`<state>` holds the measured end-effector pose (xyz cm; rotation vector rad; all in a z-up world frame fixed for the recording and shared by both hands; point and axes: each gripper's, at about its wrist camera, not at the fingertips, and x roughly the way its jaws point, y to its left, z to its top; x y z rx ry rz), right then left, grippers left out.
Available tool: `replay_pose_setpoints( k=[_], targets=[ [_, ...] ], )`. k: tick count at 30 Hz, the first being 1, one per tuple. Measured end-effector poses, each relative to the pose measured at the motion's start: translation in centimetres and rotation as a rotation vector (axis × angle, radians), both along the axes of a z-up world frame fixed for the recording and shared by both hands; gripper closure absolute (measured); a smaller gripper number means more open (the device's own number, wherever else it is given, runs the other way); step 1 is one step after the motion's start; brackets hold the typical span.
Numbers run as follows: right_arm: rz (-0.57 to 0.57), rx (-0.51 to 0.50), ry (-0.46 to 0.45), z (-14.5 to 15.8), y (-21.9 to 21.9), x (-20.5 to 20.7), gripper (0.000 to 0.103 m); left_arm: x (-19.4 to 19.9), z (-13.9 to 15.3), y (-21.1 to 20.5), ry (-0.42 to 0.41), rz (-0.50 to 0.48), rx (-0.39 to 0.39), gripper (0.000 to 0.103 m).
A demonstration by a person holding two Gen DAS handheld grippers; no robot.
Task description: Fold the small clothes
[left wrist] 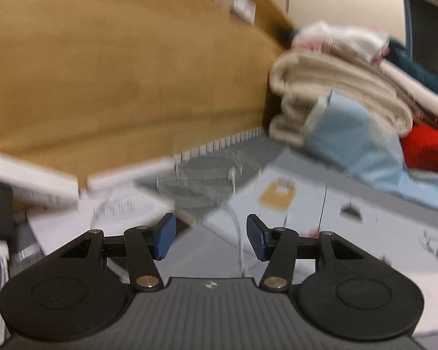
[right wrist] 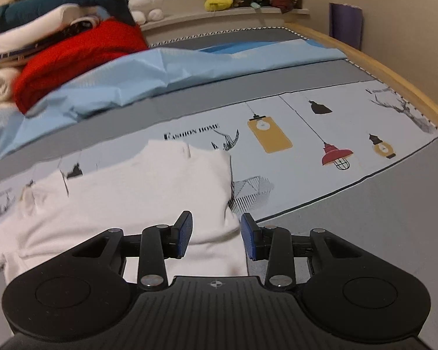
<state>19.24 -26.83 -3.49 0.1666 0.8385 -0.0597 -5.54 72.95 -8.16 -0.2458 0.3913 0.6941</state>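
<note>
Right tongs (right wrist: 216, 237) held low over the bed (right wrist: 394, 233), blue pads apart, empty, hovering over the near right corner of the white garment (right wrist: 131, 198). Garment lies flat on the printed bedspread (right wrist: 306, 134), near the bed's front edge. Left tongs (left wrist: 210, 237) apart, empty, tilted toward the wooden headboard (left wrist: 116, 73); view blurred. Clothes pile (left wrist: 335, 87) beside headboard.
</note>
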Motion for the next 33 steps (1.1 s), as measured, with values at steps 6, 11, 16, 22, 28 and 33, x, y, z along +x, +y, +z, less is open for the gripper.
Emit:
replay_pose_setpoints(
  k=[6,11,16,22,28,33],
  targets=[
    [-0.009,0.027,-0.016,0.3,0.3,-0.2,0.064,-6.5,1.6,-6.3,-0.071,0.063,-0.019,0.040],
    [0.013,0.059,-0.022,0.2,1.3,0.4,0.064,-1.1,2.1,-13.1,-0.033,-0.049,-0.106,0.029],
    [0.044,0.103,-0.041,0.8,1.9,0.4,0.064,4.9,-2.2,-13.9,0.077,0.011,-0.397,0.043],
    [0.044,0.121,-0.037,0.9,1.0,0.1,0.064,8.8,-4.3,-15.2,0.120,0.078,-0.364,0.086],
    [0.006,0.150,-0.028,0.9,-0.4,0.0,0.064,10.6,-2.4,-17.0,0.137,0.042,-0.286,0.099],
    [0.032,0.166,-0.056,1.5,-0.1,0.0,0.064,13.0,3.5,-21.5,0.075,-0.088,-0.220,0.099]
  ],
)
